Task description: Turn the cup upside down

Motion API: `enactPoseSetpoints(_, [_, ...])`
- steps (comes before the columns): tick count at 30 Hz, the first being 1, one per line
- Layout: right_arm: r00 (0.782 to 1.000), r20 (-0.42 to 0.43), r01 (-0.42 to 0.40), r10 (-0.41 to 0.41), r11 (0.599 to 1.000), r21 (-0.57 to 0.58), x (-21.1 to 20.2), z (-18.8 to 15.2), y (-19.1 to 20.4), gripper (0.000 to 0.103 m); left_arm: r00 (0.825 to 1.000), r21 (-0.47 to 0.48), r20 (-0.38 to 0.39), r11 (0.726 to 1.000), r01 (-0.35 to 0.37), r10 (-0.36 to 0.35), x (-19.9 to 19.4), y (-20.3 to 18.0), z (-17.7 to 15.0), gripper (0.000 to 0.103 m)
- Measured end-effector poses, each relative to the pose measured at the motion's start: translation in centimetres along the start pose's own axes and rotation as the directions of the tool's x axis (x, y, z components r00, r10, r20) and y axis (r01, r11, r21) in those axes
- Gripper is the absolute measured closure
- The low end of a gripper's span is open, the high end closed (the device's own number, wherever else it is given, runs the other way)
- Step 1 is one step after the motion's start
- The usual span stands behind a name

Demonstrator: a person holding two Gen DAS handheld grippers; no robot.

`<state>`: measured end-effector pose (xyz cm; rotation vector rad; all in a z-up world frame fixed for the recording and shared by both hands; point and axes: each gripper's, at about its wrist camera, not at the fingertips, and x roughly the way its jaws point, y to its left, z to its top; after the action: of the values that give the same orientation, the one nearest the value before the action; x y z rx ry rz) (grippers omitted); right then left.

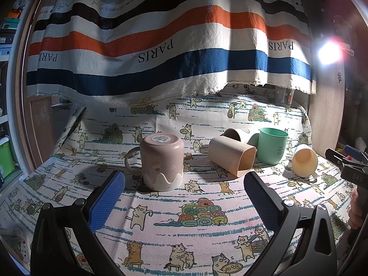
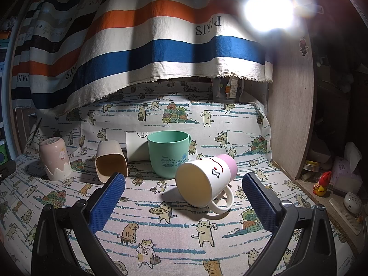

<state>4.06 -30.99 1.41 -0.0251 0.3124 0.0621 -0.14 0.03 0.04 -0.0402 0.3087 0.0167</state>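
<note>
A pink mug [image 1: 162, 162] stands upside down on the cat-print cloth, handle to the left; it also shows in the right wrist view [image 2: 55, 159]. My left gripper [image 1: 184, 179] is open and empty just in front of it. A white-and-pink mug [image 2: 207, 179] lies on its side, mouth toward me, handle down; it also shows in the left wrist view [image 1: 303, 161]. My right gripper [image 2: 184, 181] is open and empty, its fingers on either side of this mug, a little short of it. A green cup [image 2: 169, 154] stands upright.
A beige square cup [image 2: 110, 161] lies on its side, as does a white cup [image 2: 138, 147] behind the green one. A striped cloth [image 2: 138, 34] hangs at the back. A wooden panel [image 2: 292, 115] bounds the right side, with clutter [image 2: 322, 184] beyond it.
</note>
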Motion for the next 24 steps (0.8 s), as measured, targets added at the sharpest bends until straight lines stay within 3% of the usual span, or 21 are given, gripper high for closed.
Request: enactPoseSetpoints(24, [1.0, -0.011, 0.009, -0.009, 1.0, 0.011, 0.1, 0.04, -0.44, 0.0, 1.0, -0.008, 0.001, 1.0, 0.012, -0.012, -0.03, 0.31, 0.11, 0.0])
